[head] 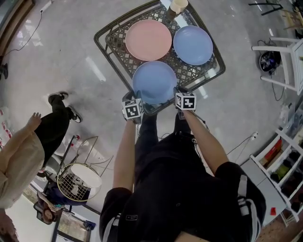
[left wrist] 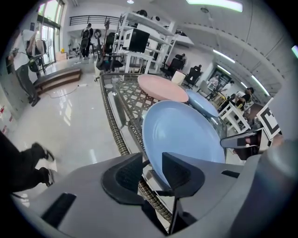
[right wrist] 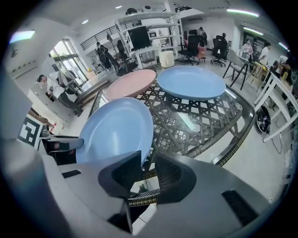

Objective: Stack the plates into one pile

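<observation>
Three plates lie on a dark lattice table [head: 101, 43]: a pink plate [head: 148, 39], a far blue plate [head: 193, 45] and a near blue plate [head: 154, 82] at the table's front corner. My left gripper [head: 131, 98] is at the near plate's left rim and my right gripper [head: 182, 92] at its right rim. In the left gripper view the near blue plate [left wrist: 184, 132] has its rim between the jaws of the left gripper [left wrist: 152, 174], with a gap showing. The right gripper [right wrist: 148, 169] stands open, the near blue plate [right wrist: 114, 132] at its mouth.
A pale cup [head: 178, 5] stands at the table's far corner. A person [head: 28, 146] stands on the floor at the left, near a wire basket [head: 78, 182]. White furniture [head: 284, 61] and shelves [head: 279, 170] line the right side.
</observation>
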{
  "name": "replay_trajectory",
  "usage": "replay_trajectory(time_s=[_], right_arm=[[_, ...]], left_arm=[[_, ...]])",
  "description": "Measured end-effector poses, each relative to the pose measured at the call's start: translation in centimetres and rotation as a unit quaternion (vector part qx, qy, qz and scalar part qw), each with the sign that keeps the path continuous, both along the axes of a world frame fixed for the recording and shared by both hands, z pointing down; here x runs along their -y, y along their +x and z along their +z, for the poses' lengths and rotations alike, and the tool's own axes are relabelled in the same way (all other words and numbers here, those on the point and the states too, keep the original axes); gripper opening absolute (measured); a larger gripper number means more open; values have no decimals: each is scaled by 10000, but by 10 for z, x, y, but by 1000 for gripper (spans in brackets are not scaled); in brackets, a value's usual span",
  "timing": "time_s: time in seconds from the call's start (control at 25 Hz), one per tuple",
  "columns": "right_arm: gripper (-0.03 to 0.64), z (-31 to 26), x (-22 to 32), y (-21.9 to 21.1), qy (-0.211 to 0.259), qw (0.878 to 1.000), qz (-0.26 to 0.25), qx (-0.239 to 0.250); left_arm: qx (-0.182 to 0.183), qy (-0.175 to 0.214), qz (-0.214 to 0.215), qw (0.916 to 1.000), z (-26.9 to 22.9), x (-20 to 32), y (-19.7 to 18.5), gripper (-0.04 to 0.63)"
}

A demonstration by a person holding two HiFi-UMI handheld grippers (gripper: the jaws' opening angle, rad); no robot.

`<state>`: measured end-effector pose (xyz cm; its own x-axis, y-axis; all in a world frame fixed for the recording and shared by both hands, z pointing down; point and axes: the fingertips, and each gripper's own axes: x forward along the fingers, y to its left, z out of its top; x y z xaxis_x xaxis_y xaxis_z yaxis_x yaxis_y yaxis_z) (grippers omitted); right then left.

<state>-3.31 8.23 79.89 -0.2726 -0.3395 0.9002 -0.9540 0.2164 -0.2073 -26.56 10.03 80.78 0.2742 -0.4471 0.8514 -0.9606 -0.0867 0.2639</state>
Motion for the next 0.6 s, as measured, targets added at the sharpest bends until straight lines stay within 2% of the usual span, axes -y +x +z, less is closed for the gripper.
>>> replay_trajectory(time_s=[0.16, 0.24, 0.6], right_arm=[[72, 4, 1, -3, -35, 10000, 29, 65], [51, 5, 1, -4, -42, 10000, 48, 49], [44, -12, -15, -10, -144, 9998, -104, 59]], left_arm=[[67, -32, -12, 10000, 3, 1, 2, 93], [109, -27, -2, 9999, 4, 1, 3, 91], [50, -97, -39, 9999, -16, -22, -1, 91]])
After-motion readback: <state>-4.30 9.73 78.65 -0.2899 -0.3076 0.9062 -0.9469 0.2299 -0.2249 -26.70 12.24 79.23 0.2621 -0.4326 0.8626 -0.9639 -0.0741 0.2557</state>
